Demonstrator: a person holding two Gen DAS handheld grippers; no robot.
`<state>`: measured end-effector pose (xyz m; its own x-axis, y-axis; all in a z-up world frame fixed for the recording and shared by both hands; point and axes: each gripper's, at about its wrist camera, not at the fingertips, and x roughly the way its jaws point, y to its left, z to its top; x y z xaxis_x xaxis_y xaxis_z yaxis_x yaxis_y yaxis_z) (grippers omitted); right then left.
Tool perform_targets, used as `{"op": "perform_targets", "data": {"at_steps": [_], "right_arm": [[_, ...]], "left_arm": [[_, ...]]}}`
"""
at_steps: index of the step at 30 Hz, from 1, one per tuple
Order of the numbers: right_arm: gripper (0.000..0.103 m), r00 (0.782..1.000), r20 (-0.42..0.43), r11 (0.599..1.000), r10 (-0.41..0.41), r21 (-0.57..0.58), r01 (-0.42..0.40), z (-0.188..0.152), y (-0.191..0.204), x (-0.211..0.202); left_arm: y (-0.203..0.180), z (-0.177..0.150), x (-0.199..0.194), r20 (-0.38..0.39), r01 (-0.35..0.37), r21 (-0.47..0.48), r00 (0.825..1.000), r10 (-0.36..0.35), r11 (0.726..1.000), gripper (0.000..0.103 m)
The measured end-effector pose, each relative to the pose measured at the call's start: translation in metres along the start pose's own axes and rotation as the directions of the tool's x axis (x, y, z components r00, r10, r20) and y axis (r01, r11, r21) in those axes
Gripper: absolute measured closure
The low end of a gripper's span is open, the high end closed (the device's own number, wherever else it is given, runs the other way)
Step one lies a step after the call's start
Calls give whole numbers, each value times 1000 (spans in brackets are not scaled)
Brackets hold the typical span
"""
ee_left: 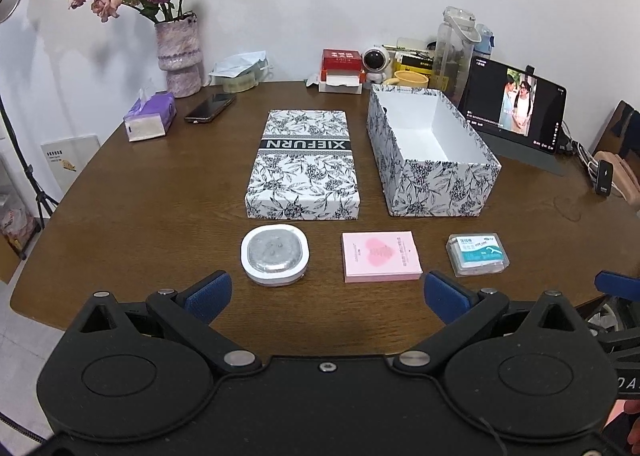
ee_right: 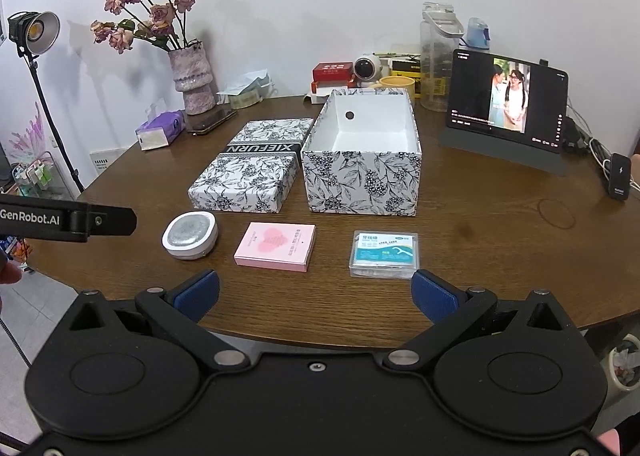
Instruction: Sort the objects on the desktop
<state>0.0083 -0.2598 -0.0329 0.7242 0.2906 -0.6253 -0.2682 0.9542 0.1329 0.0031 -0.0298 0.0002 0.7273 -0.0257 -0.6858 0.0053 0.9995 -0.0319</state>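
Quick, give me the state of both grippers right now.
Left gripper: open, holding nothing, above the table's near edge.
Right gripper: open, holding nothing, above the table's near edge.

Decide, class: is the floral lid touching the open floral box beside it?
Apart. The left wrist view shows a strip of bare brown table between the floral lid and the open floral box along their whole facing sides.
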Motion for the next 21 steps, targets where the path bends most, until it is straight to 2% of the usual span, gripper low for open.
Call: {"op": "perform_targets", "data": {"at_steps": [10,21], "right_arm": [[0,1000,-2,1000,7,-3,-7,-3,-2,-2],[0,1000,-6,1000,27,-1,-27,-7,-3,-4]], "left_arm": [[-4,-3,-6,13,5,-15,1000,-5,1000,0],[-8,-8,-4,1,-40,-4,999,40,999,0]]}}
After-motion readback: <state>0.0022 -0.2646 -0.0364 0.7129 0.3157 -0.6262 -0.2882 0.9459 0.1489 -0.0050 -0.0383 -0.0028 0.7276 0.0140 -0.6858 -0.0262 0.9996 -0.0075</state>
